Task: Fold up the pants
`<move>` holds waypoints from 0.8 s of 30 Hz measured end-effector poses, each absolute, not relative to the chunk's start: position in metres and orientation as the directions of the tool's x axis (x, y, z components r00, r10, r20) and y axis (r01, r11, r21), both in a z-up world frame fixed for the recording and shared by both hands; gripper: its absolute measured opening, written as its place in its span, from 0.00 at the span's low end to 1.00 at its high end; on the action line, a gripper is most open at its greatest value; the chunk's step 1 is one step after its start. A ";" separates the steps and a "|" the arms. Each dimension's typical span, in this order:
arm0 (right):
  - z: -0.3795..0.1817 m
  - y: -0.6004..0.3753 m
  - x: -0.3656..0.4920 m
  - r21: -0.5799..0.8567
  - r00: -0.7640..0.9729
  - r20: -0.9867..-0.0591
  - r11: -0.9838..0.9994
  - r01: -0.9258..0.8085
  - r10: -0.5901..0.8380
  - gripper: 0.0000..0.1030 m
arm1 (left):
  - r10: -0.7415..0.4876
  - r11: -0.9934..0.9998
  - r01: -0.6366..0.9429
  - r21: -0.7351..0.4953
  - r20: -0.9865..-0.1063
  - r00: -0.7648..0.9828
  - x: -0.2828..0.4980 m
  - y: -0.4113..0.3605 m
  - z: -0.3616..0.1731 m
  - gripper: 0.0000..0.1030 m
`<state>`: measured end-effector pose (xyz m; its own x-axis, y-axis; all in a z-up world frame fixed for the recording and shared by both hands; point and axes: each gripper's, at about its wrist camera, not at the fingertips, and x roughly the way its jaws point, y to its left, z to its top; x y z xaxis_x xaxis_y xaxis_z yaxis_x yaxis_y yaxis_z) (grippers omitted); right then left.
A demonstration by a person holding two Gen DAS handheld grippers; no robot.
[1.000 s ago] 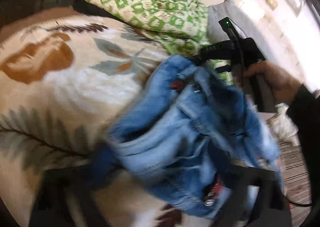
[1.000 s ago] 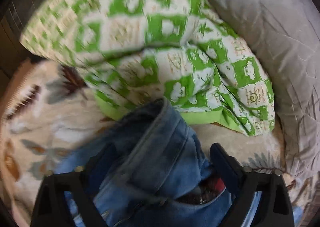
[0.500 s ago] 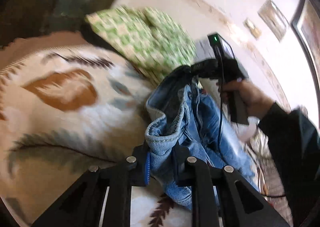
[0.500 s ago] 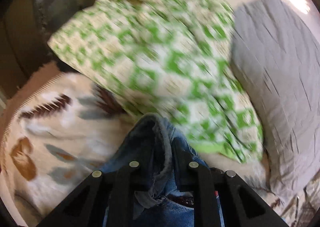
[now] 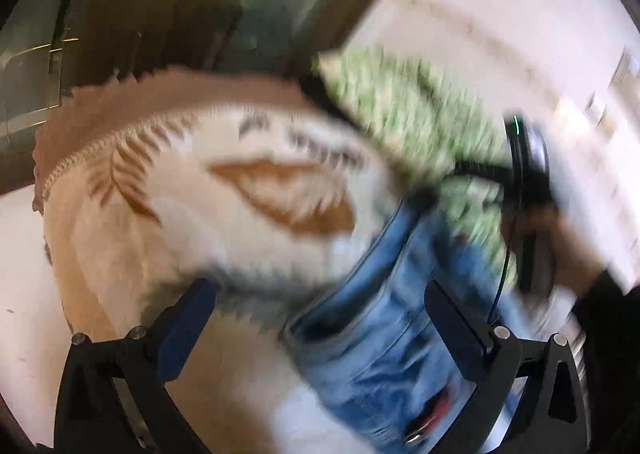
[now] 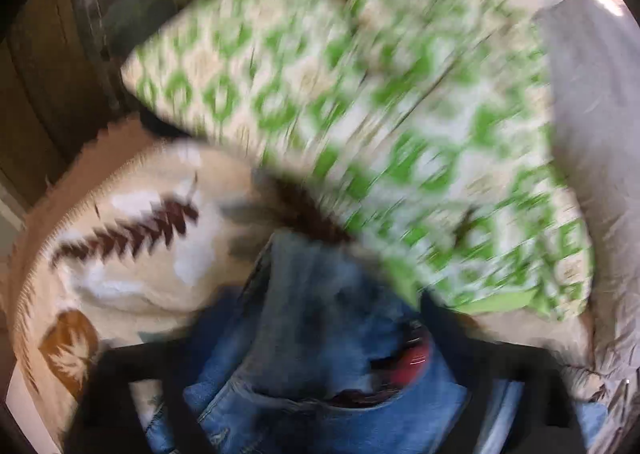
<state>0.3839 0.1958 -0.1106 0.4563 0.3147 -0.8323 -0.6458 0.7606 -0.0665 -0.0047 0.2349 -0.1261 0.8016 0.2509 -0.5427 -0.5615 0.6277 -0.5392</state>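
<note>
Blue denim pants (image 5: 384,338) lie bunched on a cream leaf-patterned blanket (image 5: 224,222). My left gripper (image 5: 320,318) is open, jaws wide apart, with the pants' waistband lying between them, nearer the right finger. In the right wrist view the pants (image 6: 320,354) fill the lower middle. My right gripper (image 6: 320,386) is heavily blurred; its fingers look spread to either side of the denim. The right gripper (image 5: 524,174) and the hand holding it also show in the left wrist view, above the pants.
A green-and-white checked quilt (image 6: 360,102) is piled behind the pants, also in the left view (image 5: 408,114). A grey pillow (image 6: 592,134) lies at the right. Dark wooden panelling (image 6: 48,86) borders the bed at the left. The blanket (image 6: 132,254) extends left.
Half a second ago both grippers were shut on the denim. Now the left jaws stand wide open and the right fingers look apart. Both views are blurred by fast motion.
</note>
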 end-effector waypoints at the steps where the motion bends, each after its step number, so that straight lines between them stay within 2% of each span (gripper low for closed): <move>1: -0.095 0.183 0.383 -0.064 0.480 -0.812 0.766 -0.639 0.333 0.97 | 0.242 0.640 -0.529 -0.557 -0.507 0.827 -0.007 0.232 -0.121 1.00; 3: -0.071 0.157 0.381 -0.032 0.478 -0.803 0.775 -0.631 0.355 0.97 | 0.221 0.673 -0.488 -0.555 -0.479 0.849 -0.005 0.224 -0.116 1.00; 8: -0.025 0.065 0.363 -0.039 0.530 -0.775 0.811 -0.584 0.345 0.97 | 0.115 0.753 -0.390 -0.530 -0.477 0.871 0.022 0.198 -0.111 1.00; 11: 0.010 -0.017 0.339 -0.020 0.587 -0.727 0.842 -0.538 0.358 0.97 | 0.088 0.823 -0.325 -0.466 -0.462 0.883 0.038 0.172 -0.092 1.00; 18: 0.076 -0.197 0.254 0.020 0.762 -0.553 0.920 -0.391 0.336 1.00 | -0.053 0.965 -0.091 -0.246 -0.522 0.851 0.102 0.087 -0.044 1.00; 24: 0.045 -0.298 0.244 0.113 0.708 -0.658 0.963 -0.243 0.256 1.00 | -0.205 0.974 0.215 -0.074 -0.694 0.691 0.184 0.006 -0.023 1.00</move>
